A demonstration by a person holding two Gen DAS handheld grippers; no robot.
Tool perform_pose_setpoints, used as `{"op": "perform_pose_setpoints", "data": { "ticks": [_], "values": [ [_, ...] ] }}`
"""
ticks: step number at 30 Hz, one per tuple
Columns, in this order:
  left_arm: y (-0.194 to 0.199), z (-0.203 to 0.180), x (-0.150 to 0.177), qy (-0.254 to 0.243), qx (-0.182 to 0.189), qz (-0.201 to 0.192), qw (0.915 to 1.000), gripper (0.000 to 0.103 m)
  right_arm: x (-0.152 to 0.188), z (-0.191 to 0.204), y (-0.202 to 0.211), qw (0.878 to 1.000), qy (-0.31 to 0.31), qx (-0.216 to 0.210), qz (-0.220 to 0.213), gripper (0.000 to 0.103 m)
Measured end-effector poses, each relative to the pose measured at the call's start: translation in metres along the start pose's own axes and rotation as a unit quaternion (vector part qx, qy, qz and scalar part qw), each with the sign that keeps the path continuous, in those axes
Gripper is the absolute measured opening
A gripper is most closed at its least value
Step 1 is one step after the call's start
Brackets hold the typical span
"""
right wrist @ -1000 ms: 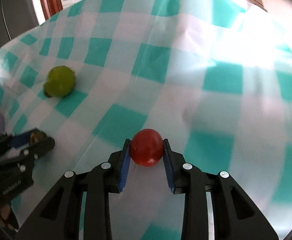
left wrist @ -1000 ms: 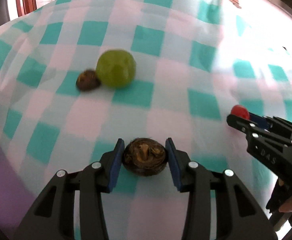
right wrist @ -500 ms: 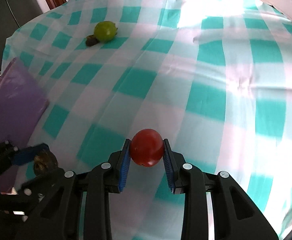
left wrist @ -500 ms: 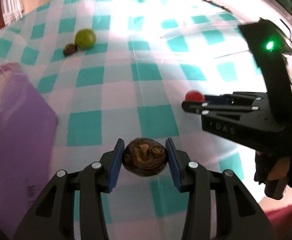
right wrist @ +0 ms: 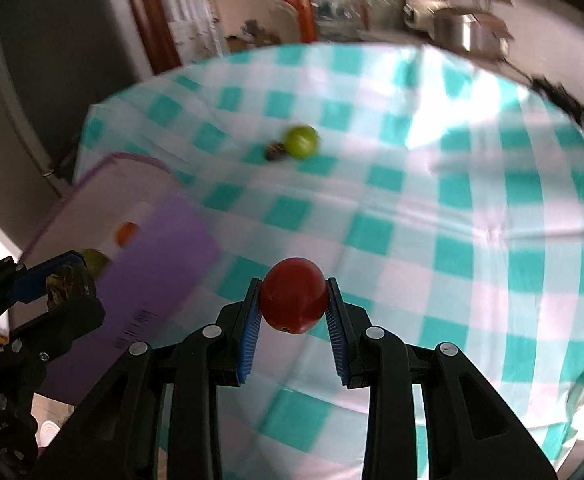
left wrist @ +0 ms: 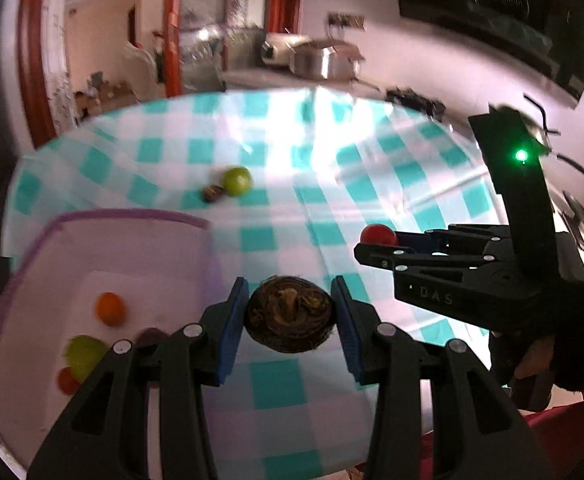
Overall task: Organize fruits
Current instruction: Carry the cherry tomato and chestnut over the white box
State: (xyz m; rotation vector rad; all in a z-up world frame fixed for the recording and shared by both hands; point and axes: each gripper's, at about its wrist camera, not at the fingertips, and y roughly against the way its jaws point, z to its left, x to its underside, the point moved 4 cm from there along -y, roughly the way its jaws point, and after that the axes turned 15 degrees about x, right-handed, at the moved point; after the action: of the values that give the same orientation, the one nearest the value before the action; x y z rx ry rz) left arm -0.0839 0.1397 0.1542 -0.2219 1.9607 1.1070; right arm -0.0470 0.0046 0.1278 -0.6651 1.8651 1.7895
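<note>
The left gripper [left wrist: 290,314] is clamping a brown wrinkled fruit [left wrist: 290,320] above the purple bin [left wrist: 132,216]'s near corner. The right gripper [right wrist: 293,302] is clamping a red tomato [right wrist: 293,300] just right of the bin. Beyond the bin, a green fruit [left wrist: 237,180] is lying on the bench [left wrist: 372,184].

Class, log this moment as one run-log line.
left gripper: shut on brown fruit | right gripper: shut on red fruit | purple bin: holds fruits
</note>
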Motion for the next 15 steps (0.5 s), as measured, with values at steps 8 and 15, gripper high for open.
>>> {"op": "perform_pose_setpoints", "data": {
  "ticks": [8,15],
  "values": [
    [0.086,0.056,0.015,0.061,-0.076,-0.068,0.9929,0.043,-0.024,0.079,0.026,0.996,0.072,-0.043,-0.03,0.031],
    [0.123,0.103,0.048,0.145,-0.126,-0.085,0.9777,0.043,-0.018,0.137,0.039,0.986,0.137,-0.089,-0.024,0.031]
  ]
}}
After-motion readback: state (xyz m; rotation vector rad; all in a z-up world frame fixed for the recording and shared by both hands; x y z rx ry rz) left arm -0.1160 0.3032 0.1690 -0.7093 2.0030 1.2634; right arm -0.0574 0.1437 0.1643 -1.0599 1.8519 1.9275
